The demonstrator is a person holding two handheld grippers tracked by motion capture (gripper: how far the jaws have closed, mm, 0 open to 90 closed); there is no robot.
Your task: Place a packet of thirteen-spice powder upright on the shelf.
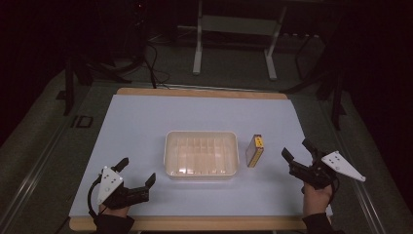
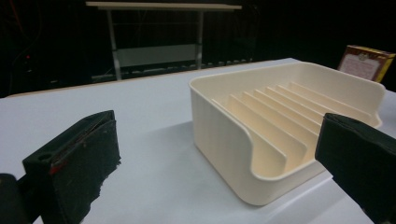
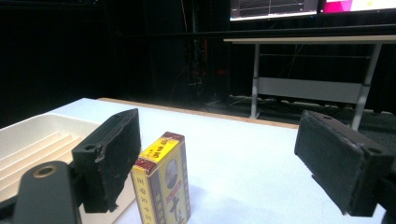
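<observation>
R gripper (image 1: 298,152) wide open, empty, near upright yellow card box (image 1: 254,150) right of ridged tray (image 1: 201,155); box prob light, stiff, slick; pinch broad faces; L gripper (image 1: 137,171) open, empty.

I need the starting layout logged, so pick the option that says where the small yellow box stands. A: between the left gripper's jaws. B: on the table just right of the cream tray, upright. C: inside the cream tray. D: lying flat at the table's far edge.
B: in the high view the yellow box stands upright on the table beside the right wall of the cream tray, apart from both grippers.
</observation>
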